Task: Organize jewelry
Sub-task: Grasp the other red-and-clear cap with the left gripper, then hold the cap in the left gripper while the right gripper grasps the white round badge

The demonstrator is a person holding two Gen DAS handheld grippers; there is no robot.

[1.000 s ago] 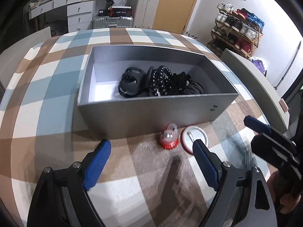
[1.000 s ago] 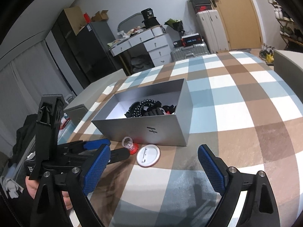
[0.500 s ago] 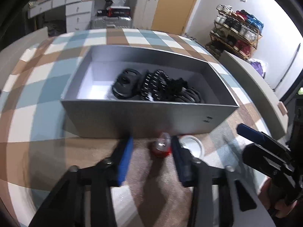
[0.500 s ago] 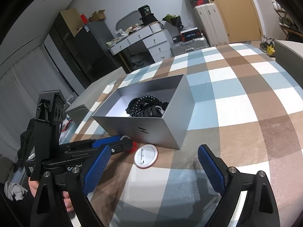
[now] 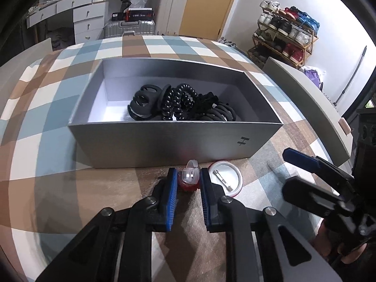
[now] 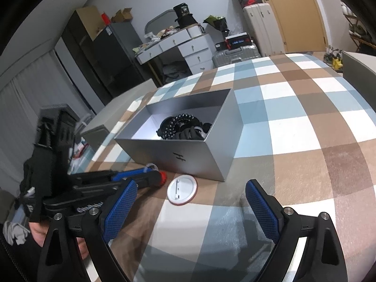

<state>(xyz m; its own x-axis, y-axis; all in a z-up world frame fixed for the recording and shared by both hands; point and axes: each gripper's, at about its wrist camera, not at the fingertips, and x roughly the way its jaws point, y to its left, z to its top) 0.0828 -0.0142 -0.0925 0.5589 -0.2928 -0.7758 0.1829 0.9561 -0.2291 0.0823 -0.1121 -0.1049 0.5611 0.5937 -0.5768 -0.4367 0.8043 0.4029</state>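
Closing in from wide open a second ago, the left gripper (image 5: 188,181) now clenches the red ring (image 5: 188,180) lying just near of the silver box (image 5: 164,141), ready for lifting in, while the right gripper (image 6: 191,208) hangs released beside the badge (image 6: 182,192).

white dresser (image 5: 77,15), shoe rack (image 5: 285,37), wooden door (image 6: 296,11)

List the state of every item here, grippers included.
left gripper: shut on the red ring, on the cloth.
right gripper: open, holding nothing.
red ring: clamped between the blue pads, beside the box.
round badge: flat, pin side up.
silver box: lidless, holding black hair accessories.
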